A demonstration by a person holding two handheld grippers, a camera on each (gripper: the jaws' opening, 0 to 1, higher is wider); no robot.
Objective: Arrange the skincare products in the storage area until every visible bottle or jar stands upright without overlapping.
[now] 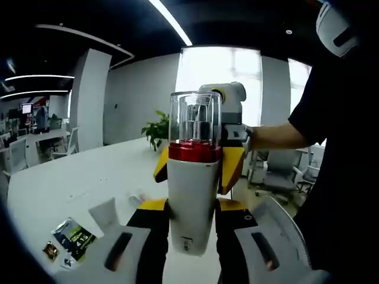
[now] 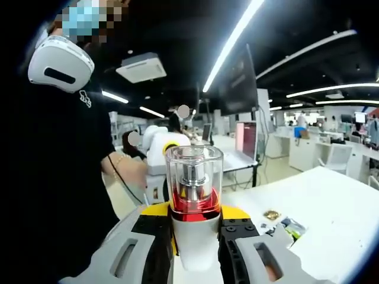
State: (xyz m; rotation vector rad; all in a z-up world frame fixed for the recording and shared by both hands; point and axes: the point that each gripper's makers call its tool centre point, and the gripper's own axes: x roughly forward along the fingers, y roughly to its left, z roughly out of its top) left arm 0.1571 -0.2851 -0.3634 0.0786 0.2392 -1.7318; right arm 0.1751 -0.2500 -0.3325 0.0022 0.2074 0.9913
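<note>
1. A white pump bottle (image 1: 193, 195) with a red collar and a clear cap is held upright in the air, above the white table (image 1: 83, 177) and not resting on it. The right gripper view shows the same bottle (image 2: 194, 231) from the other side.
2. Both sets of tongs are closed on it: the left tongs (image 1: 192, 236) clamp its lower body, and the right tongs (image 2: 195, 248) grip it from the opposite side, also seen beyond the bottle as the yellow-and-black right tongs (image 1: 231, 163).
3. Judged step: a two-handed carry or handover of the bottle, before it is set standing.
4. Next move, as I judge it: one pair of tongs lets go, and the other lowers the bottle base-first onto a bare patch of table, clear of other items.
5. On the table lie small flat packets (image 1: 72, 236), also visible as packets (image 2: 284, 228) near a small gold-coloured item (image 2: 272, 214).
6. The room is an open office with ceiling strip lights (image 2: 234, 44), a potted plant (image 1: 157, 130), desks and chairs. The person (image 2: 65, 171) in dark clothing stands close.
</note>
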